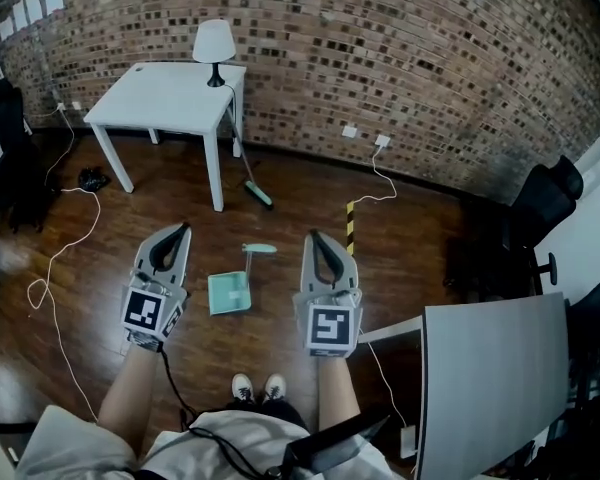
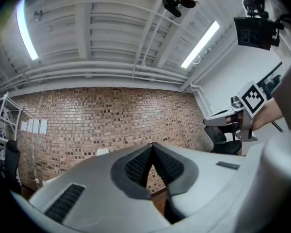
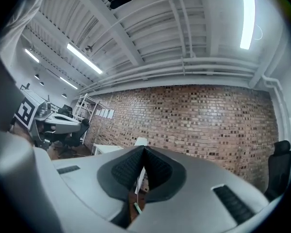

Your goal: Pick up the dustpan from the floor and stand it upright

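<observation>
The left gripper [image 1: 183,230] and the right gripper [image 1: 313,238] are hovering side by side in the lower middle of the head view. Each is clenching its jaws together on nothing, and both gripper views are looking out at the brick wall [image 1: 380,48]. The mint-green dustpan [image 1: 229,293] is sitting on the wooden floor [image 1: 410,238] at the frame's centre, between the two grippers and touching neither. A broom [image 1: 248,173] is leaning against the white table [image 1: 170,98] in the upper left, where a lamp [image 1: 214,48] is standing.
</observation>
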A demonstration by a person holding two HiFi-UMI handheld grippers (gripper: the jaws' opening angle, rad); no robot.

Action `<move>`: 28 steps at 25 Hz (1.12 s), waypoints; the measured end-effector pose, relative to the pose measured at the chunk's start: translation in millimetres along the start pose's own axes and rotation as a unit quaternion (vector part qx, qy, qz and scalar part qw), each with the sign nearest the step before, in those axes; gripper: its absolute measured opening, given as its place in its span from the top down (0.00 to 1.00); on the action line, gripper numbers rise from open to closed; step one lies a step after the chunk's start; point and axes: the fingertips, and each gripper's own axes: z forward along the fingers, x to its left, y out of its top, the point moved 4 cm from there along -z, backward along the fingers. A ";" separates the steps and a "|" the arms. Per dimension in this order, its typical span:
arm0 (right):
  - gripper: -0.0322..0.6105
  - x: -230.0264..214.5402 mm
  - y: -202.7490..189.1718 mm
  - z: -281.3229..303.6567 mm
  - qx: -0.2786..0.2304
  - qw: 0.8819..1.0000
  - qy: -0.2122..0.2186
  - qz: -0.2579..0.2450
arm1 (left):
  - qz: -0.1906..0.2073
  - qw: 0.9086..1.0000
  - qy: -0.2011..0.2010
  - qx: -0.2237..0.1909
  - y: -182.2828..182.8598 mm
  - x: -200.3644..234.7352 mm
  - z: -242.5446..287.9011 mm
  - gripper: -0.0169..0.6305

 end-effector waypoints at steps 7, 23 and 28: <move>0.95 11.5 2.7 -38.1 0.005 1.000 -0.002 0.015 | -0.025 1.000 -0.011 0.006 0.5 -20.8 -28.9 0.98; 0.95 15.4 1.5 -311.8 -0.016 0.996 0.043 0.080 | -0.010 1.000 -0.010 0.015 68.7 -220.3 -210.1 0.98; 0.95 1.4 -11.5 -447.5 0.009 0.995 0.046 0.087 | -0.017 0.999 -0.014 0.030 97.7 -330.0 -293.2 0.98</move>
